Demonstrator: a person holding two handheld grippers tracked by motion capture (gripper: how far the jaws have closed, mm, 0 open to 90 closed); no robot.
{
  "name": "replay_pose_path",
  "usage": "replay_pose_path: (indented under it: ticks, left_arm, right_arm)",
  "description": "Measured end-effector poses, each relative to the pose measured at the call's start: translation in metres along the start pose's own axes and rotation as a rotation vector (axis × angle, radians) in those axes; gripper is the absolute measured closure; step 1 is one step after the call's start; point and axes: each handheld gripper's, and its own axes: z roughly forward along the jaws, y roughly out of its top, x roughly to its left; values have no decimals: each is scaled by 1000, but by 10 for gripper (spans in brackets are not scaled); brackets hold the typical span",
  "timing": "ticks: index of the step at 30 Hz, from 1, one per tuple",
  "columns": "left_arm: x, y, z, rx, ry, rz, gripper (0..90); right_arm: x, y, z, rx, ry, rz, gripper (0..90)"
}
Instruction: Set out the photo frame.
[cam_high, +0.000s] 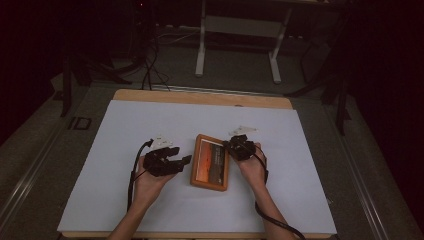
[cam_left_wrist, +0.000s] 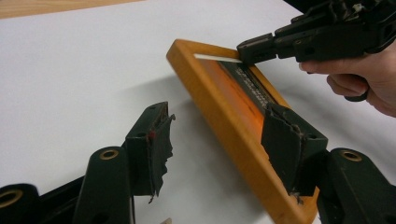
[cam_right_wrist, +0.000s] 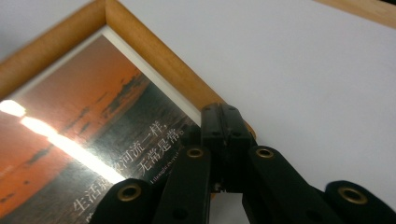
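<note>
Wooden picture frame (cam_high: 210, 163), one, two claws

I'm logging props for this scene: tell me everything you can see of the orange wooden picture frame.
The orange wooden picture frame is rectangular, with a thick rounded rim, a thin white inner border and a glossy orange sunset print bearing white Chinese text. It lies flat, face up, on the white table sheet. The right gripper has its fingers shut, resting on the frame's edge. The open left gripper straddles its near rim, not pressing it.

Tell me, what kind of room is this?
Probably a lab or workshop, dimly lit. A wooden table covered with a white sheet holds a picture frame, cables trail over the grey floor, and a metal-legged bench stands behind.
</note>
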Motion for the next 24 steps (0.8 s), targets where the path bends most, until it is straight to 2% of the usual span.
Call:
replay_pose_path:
  ticks: [3, 14, 24]
  left_arm:
    - [-1, 0, 1, 5, 1, 6, 424]
    - [-4, 0, 3, 10, -11, 2, 422]
    - [-12, -1, 8, 30, -53, -18, 409]
  right_arm:
    - [-3, -3, 2, 8, -1, 20, 900]
    - [-6, -7, 7, 43, -6, 31, 900]
    - [-8, -8, 6, 38, 6, 41, 900]
